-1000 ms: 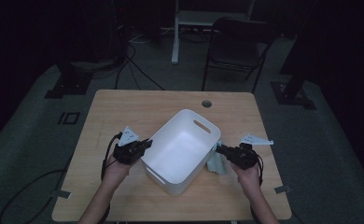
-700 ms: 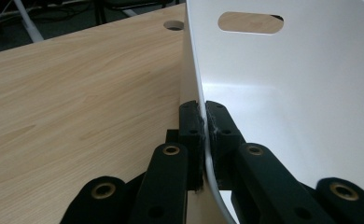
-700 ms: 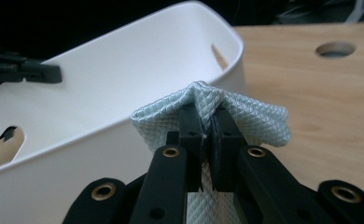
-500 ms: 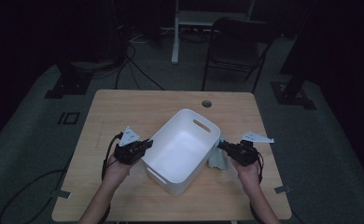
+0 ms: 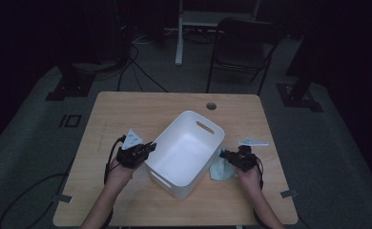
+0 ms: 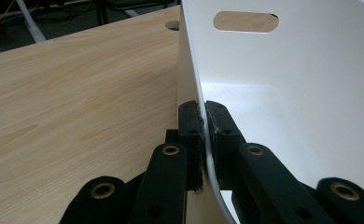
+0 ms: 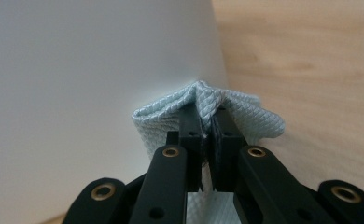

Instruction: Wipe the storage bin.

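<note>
At the centre of the high view, the white bin is pinched by its left wall in the left gripper. The pale blue cloth is clamped in the right gripper, right of the bin.

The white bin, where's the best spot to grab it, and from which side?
Grip the white bin by its thin upright rim, from the side, one jaw inside and one outside the wall. The left gripper holds it that way. The slot handle at the far end is another likely hold.
</note>
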A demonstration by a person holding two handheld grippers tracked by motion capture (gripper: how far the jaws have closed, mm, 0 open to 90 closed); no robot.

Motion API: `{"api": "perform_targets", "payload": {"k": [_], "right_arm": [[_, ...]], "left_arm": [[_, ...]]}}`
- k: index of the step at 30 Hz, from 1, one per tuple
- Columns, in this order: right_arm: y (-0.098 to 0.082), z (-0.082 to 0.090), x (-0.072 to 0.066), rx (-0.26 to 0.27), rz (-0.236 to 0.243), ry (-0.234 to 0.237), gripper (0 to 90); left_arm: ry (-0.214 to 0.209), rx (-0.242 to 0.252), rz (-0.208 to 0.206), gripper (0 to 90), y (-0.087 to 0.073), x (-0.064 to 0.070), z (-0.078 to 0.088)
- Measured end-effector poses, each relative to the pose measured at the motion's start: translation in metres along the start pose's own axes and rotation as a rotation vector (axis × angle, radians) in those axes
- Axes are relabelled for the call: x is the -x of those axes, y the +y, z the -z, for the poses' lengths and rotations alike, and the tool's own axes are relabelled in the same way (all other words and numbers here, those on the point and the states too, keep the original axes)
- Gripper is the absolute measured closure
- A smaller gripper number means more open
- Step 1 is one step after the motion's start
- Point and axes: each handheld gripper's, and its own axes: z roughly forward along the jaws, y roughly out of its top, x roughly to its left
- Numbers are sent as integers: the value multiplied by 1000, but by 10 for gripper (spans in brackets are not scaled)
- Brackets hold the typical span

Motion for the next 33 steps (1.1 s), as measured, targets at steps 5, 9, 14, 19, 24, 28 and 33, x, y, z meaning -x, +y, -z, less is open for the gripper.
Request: {"api": "perform_targets", "payload": {"k": [5, 9, 14, 19, 24, 28, 33], "right_arm": [[-7, -12, 6, -62, -22, -12, 851], [-5, -9, 5, -50, -30, -2, 852], [12, 20, -10, 68, 11, 54, 852], [29, 49, -34, 183, 77, 96, 852], [29, 50, -36, 187, 86, 84, 853], [24, 41, -34, 157, 84, 67, 853], [20, 36, -30, 131, 75, 53, 853]], "left_arm": [[5, 2, 8, 854, 0, 0, 0], [10, 4, 12, 853, 0, 1, 0], [14, 3, 4, 854, 0, 2, -1], [10, 3, 5, 853, 0, 2, -1], [-1, 3, 12, 853, 0, 1, -1], [0, 6, 6, 854, 0, 1, -1], [2, 6, 7, 852, 0, 2, -2]]}}
